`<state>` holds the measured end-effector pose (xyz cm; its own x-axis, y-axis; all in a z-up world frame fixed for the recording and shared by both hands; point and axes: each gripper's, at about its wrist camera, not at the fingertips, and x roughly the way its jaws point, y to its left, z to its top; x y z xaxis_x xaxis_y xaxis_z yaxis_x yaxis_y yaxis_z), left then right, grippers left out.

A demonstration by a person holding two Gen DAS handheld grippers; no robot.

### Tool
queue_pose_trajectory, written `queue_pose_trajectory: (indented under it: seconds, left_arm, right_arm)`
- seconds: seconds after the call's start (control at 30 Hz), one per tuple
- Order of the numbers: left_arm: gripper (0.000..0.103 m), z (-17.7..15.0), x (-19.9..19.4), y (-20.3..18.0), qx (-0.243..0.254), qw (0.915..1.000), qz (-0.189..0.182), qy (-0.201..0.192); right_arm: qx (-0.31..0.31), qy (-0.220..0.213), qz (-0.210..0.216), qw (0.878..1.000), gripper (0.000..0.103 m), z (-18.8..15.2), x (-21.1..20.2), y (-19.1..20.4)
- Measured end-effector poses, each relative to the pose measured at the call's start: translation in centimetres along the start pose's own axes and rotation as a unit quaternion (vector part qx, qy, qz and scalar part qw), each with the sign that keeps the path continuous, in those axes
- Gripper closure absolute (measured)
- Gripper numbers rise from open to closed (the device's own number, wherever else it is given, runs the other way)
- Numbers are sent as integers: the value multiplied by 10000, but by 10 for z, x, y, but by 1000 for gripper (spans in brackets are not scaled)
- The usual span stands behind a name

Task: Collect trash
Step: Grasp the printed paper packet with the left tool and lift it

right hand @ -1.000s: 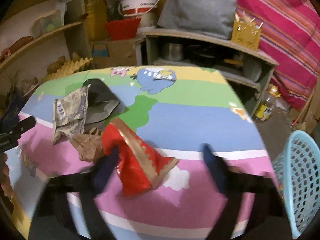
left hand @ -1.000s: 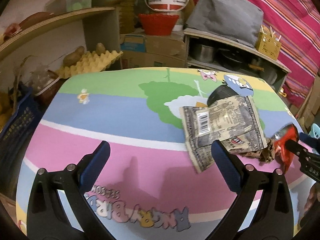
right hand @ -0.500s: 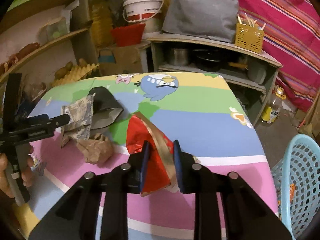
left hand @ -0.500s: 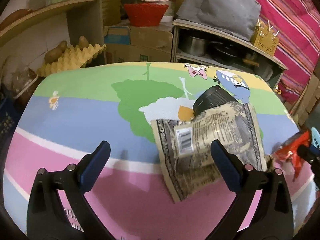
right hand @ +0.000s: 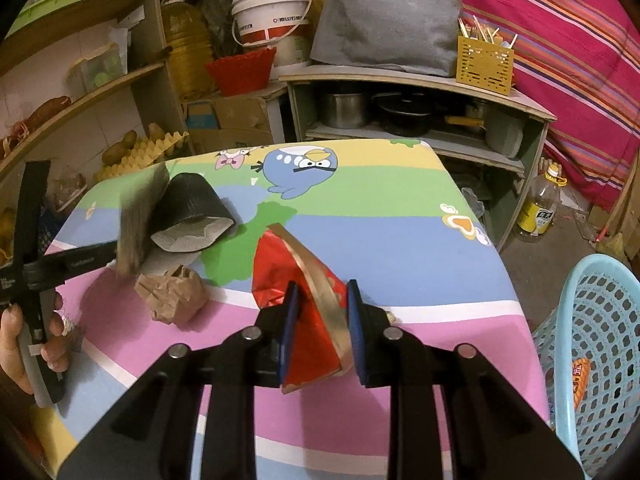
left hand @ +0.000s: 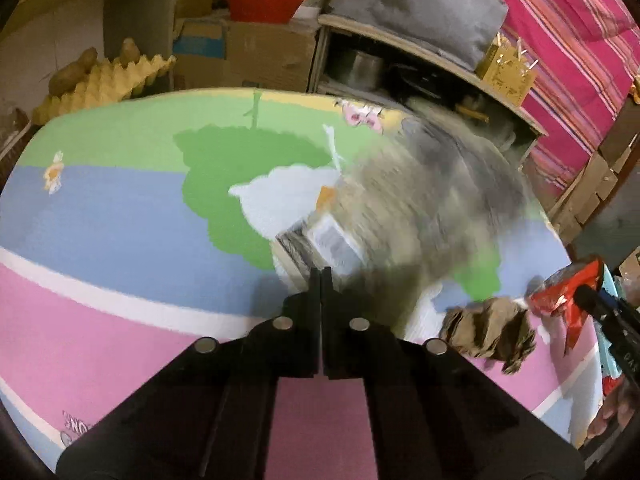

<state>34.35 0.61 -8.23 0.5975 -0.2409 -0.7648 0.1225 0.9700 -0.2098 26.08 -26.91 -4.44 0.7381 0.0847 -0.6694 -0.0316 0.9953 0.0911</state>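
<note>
Trash on the bench (right hand: pixel 400 240): left gripper (left hand: pixel 321 276) jaws pinch the grey printed wrapper (left hand: pixel 400 208), right gripper (right hand: pixel 320 316) jaws clamp the red wrapper (right hand: pixel 280 268). Blue laundry-style basket (right hand: pixel 592 344) beside the bench holds an orange packet (right hand: pixel 581 380).

Red-and-gold wrapper (right hand: pixel 308 280), brown paper wad (right hand: pixel 172 294), black cup (right hand: pixel 192 204), grey printed packet (left hand: pixel 404 208), cartoon-striped table (right hand: pixel 400 240), light blue basket (right hand: pixel 592 344).

grey printed wrapper (left hand: pixel 420 208) smeared by motion blur, blue basket (right hand: pixel 592 344) cut off at frame edge
</note>
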Motion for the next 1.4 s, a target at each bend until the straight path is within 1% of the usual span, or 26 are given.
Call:
queue_pose_trajectory:
  seconds: [0.07,0.2,0.27,0.33,0.37,0.4,0.43,0.47,0.5,0.53,0.6,0.63,0.67,0.73,0.77,0.83,0.93,1.0,1.03,1.07,1.13,1.17,1.2,1.23,1.3,1.4]
  left_arm:
    - [103,-3,-1,2,-23,9999,146,-31]
    - [103,-3,-11,8,-165,9995,217,-127]
    - [103,-4,-20,7,-84,9993,307,-212]
    - [103,-7,-26,4,35,9991,373,-192]
    - [101,-10,-29,1,93,9987,451,-203]
    - [96,-12,-32,0,141,9984,505,-222]
    - [75,-14,-35,-3,210,9979,570,-240]
    - [49,-16,-38,-6,271,9971,654,-275]
    - [40,-17,-43,-10,319,9959,767,-363]
    - [34,-18,-46,-13,362,9952,798,-442]
    - [34,-15,-52,-22,416,9949,760,-512]
    - [30,-13,-54,-25,397,9952,725,-531]
    - [23,-10,-55,-28,372,9952,709,-563]
    - [16,-2,-56,-41,391,9943,716,-686]
    - [16,0,-56,-46,418,9940,721,-707]
    - [16,7,-50,-60,517,9935,719,-717]
    - [16,17,-34,-75,610,9924,832,-663]
    - [19,21,-24,-79,593,9924,874,-633]
    - [28,23,-19,-80,595,9924,886,-615]
    - [41,26,-14,-81,601,9927,886,-550]
    - [57,28,-7,-79,546,9947,758,-418]
    - [62,29,-8,-78,466,9959,642,-426]
    - [68,29,-9,-78,430,9961,641,-438]
    - [79,29,-10,-78,427,9959,676,-427]
    - [87,28,-13,-75,388,9962,673,-385]
    - [92,26,-24,-69,340,9957,759,-406]
  right_arm:
    - [11,-33,7,10000,79,0,-2,-1]
    - [5,-65,13,10000,79,-1,-6,-3]
    - [7,-72,17,10000,79,-1,-8,-5]
    - [12,-73,11,10000,79,-1,-8,-4]
    - [28,-79,11,10000,79,-1,-9,-6]
    - [36,-80,18,10000,79,-2,-10,-6]
    - [48,-82,21,10000,79,-2,-11,-7]
    - [59,-85,23,9999,79,-3,-12,-9]
    - [71,-85,30,9999,79,-4,-13,-9]
    - [80,-85,34,9999,79,-3,-13,-9]
    - [80,-88,37,9999,79,-3,-13,-9]
    - [80,-90,37,9999,79,-3,-13,-10]
    - [85,-94,44,9999,79,-3,-14,-10]
    - [96,-98,31,9999,79,-3,-14,-9]
    - [105,-96,33,9999,79,-3,-14,-11]
    - [131,-87,21,9999,79,-3,-14,-13]
    - [190,-60,14,9998,79,-4,-13,-17]
    - [219,-45,22,9997,79,-4,-13,-20]
    - [231,-44,24,9997,79,-4,-13,-20]
    - [233,-39,31,9997,79,-4,-13,-20]
    - [200,-24,35,9998,79,-4,-13,-19]
    - [172,-20,39,9998,79,-3,-12,-18]
    - [158,-24,42,9999,79,-4,-13,-18]
    - [156,-26,46,9999,79,-3,-13,-18]
    - [161,-37,85,9998,79,-4,-14,-19]
    - [164,-76,142,9997,79,-4,-16,-18]
